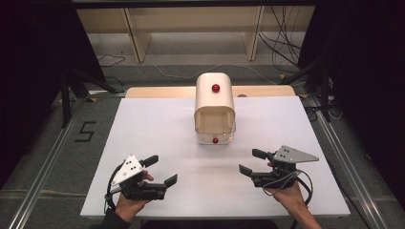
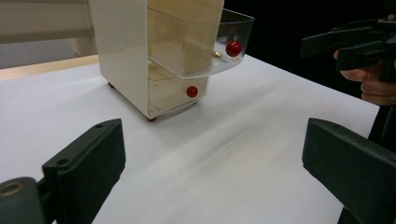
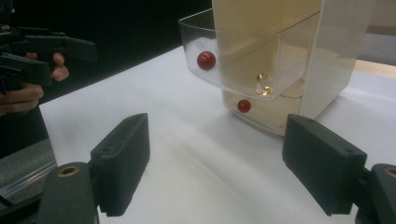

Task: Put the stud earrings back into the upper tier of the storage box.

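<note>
A small cream drawer cabinet (image 1: 215, 98) stands at the middle back of the white table (image 1: 157, 129). Its clear upper drawer (image 1: 215, 123) is pulled out toward me, with a red knob (image 2: 233, 48) on its front. Small gold pieces (image 3: 264, 87) lie inside the drawer. The lower drawer is closed and has its own red knob (image 2: 191, 91). Another red knob (image 1: 215, 88) sits on the cabinet's top. My left gripper (image 1: 161, 170) is open and empty at the front left. My right gripper (image 1: 252, 162) is open and empty at the front right. Both point at the cabinet and stand well short of it.
A wooden strip (image 1: 162, 91) runs along the table's far edge behind the cabinet. Beyond it are shelf legs (image 1: 136, 40) and cables (image 1: 282, 45) on the floor. Bare white surface lies between the grippers and the cabinet.
</note>
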Demonstrator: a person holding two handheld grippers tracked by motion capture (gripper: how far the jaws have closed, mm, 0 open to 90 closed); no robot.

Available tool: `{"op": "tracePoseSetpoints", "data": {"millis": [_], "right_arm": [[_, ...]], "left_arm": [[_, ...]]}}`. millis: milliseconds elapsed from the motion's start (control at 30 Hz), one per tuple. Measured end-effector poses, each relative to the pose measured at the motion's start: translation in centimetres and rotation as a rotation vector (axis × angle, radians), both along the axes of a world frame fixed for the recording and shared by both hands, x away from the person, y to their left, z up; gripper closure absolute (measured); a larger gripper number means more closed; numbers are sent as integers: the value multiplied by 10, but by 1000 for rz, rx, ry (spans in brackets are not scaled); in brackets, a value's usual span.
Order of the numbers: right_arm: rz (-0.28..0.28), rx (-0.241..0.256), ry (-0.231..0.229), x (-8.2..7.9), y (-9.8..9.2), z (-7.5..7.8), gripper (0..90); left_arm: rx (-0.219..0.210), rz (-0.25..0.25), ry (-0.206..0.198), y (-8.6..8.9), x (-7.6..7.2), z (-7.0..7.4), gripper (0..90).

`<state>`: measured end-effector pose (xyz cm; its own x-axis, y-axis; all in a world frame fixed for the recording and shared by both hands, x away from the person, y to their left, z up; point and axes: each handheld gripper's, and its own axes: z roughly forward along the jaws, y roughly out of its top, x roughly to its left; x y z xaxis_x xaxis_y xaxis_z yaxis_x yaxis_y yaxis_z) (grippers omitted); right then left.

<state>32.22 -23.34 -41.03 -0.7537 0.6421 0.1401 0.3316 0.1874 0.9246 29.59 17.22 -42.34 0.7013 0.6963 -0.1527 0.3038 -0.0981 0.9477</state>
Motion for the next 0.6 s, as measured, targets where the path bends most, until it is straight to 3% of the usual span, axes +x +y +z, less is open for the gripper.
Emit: {"op": "tracePoseSetpoints", "data": {"millis": [600], "right_arm": [[-33, -1, -7, -8, -9, -9, 233]], "left_arm": [[3, -1, 1, 0, 0, 0, 56]]}}
